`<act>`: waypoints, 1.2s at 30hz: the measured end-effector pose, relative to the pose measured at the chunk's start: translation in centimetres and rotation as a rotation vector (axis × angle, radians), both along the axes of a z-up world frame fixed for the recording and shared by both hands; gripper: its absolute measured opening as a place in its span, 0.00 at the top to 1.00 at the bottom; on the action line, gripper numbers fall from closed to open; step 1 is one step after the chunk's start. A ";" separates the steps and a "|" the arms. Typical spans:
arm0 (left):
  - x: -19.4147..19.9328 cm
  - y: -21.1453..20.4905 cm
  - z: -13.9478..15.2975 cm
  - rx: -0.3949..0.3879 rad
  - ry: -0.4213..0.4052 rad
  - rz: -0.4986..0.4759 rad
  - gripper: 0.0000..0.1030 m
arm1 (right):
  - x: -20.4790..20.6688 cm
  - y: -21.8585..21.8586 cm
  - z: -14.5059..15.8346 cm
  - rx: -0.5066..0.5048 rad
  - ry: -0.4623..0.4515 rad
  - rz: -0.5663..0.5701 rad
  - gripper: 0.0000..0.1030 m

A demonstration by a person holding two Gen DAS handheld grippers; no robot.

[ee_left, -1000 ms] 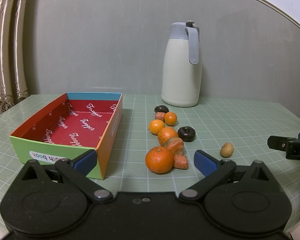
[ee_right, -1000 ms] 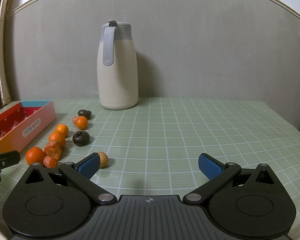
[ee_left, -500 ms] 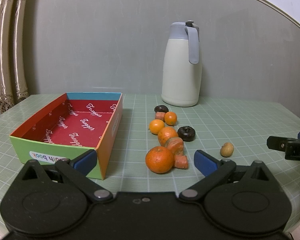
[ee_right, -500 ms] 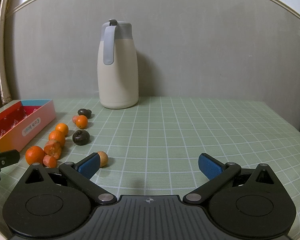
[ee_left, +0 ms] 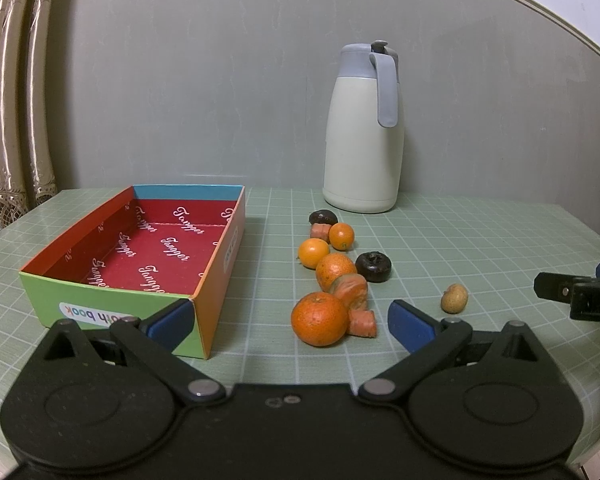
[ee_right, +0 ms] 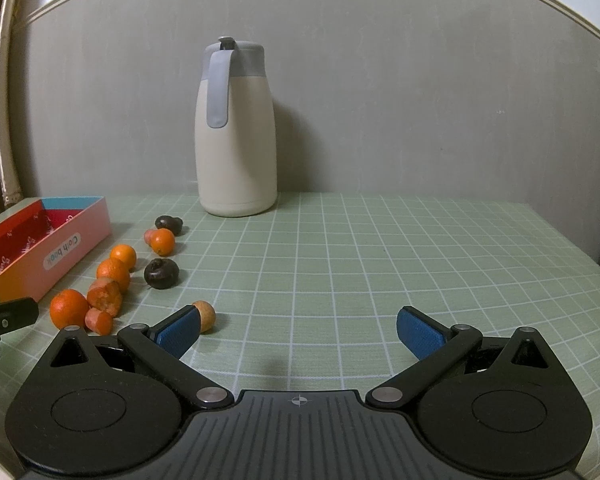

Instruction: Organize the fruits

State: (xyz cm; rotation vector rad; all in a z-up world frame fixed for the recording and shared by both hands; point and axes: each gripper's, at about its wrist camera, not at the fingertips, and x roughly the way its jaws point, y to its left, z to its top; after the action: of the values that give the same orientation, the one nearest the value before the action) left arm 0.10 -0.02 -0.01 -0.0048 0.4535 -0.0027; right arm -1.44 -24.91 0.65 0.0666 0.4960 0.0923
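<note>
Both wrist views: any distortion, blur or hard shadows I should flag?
Left wrist view: strong fisheye bowing of the wall trim, sharp focus on the large orange and box, soft dim light with no glare. Right wrist view: same barrel bend on the table grid, the jug casts a soft shadow on the wall to its right, no motion blur.

Left gripper (ee_left: 290, 322): matte black body, 2 round housings, 2 angled link arms with silver pivot screws, blue ribbed pads (ee_left: 410, 326) on the jaws. Right gripper (ee_right: 298, 330): same build, ridged black centre plate, small white crosshair mark, textured blue pads (ee_right: 418, 330); white letters "DA" on its side.
</note>
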 end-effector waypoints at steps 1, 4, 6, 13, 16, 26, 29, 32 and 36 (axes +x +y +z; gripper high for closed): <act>0.0 0.0 0.0 0.000 0.001 -0.001 0.06 | 0.0 0.0 0.0 0.000 0.000 0.000 0.00; 0.0 0.0 0.0 0.000 0.000 -0.001 0.06 | 0.0 0.0 0.0 -0.001 0.000 0.001 0.00; 0.0 0.0 0.0 0.001 0.000 -0.001 0.06 | 0.0 0.0 0.0 0.000 -0.001 0.000 0.00; -0.1 0.1 0.0 0.002 -0.001 -0.001 0.06 | 0.0 0.0 0.0 0.000 0.000 0.000 0.00; 0.0 0.1 0.0 0.001 -0.001 -0.001 0.06 | 0.0 0.0 0.0 0.000 0.000 0.000 0.00; 0.2 0.3 0.0 -0.008 0.017 0.012 0.06 | 0.0 0.0 0.0 -0.001 0.000 0.000 0.00; 0.7 0.0 -0.3 0.005 0.037 0.012 0.06 | 0.1 0.0 0.0 -0.002 0.000 0.004 0.00; 1.4 -0.2 -0.4 0.019 0.053 -0.009 0.18 | 0.2 -0.2 0.0 0.003 0.005 0.004 0.00; 2.7 -0.6 -1.2 0.006 0.104 -0.040 0.36 | 0.8 -0.7 -0.2 0.028 0.020 -0.005 0.00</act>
State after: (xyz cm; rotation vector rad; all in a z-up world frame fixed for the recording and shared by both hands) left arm 2.80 -0.59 -1.21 0.0102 0.5577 -0.0403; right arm -0.65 -25.59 0.46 0.0965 0.5149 0.0943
